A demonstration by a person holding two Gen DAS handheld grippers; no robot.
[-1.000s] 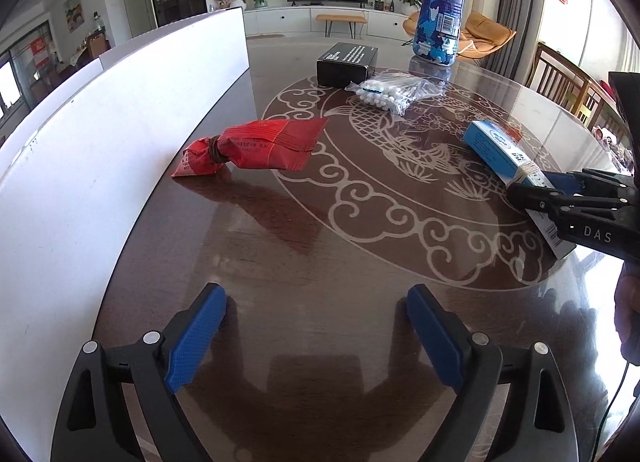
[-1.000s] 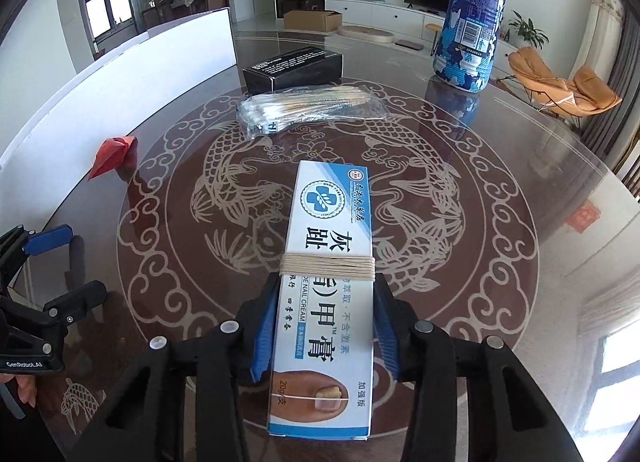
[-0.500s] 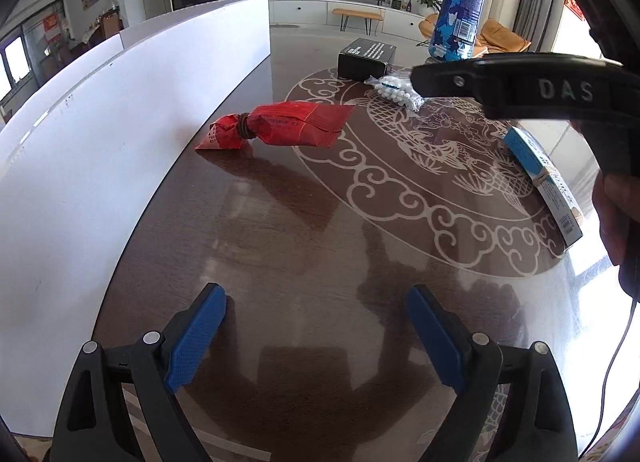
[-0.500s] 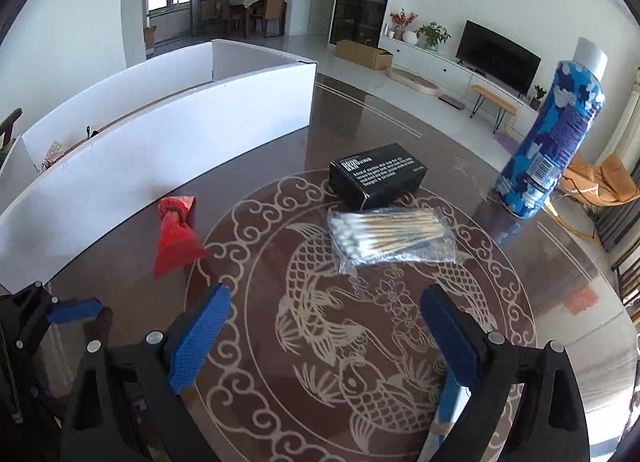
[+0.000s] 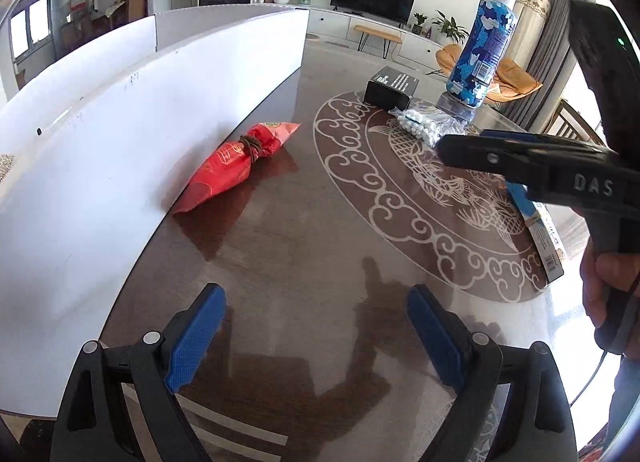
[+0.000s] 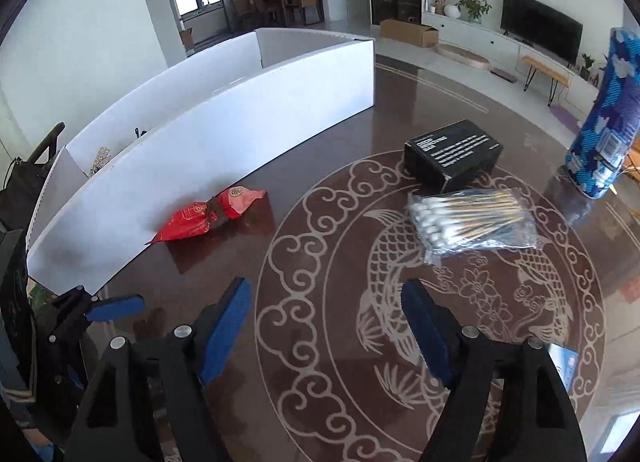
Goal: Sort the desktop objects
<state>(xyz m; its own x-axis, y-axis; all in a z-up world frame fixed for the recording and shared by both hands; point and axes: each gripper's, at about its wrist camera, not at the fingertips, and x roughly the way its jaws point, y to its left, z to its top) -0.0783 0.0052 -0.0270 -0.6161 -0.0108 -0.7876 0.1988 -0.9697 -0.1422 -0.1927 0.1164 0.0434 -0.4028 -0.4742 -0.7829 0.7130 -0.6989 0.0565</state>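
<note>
Hovering my right hand-held gripper [image 6: 324, 326] with jaws apart, just closing slightly, nothing between them; left hand-held gripper [image 5: 316, 334] gapes empty. The red pouch [image 6: 208, 217] by the surface's walled edge looks light, soft; I'd pinch its tied neck.

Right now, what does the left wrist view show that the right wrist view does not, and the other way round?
Only the left wrist view: the cream box seen at length near the table edge, and the hand on the right gripper's handle.

Only the right wrist view: the inside of the white bin, with its divider and a small item within, and the right gripper open over bare table.

Both: red packet, black box, swab bag, blue bottle, and the open, empty left gripper.
</note>
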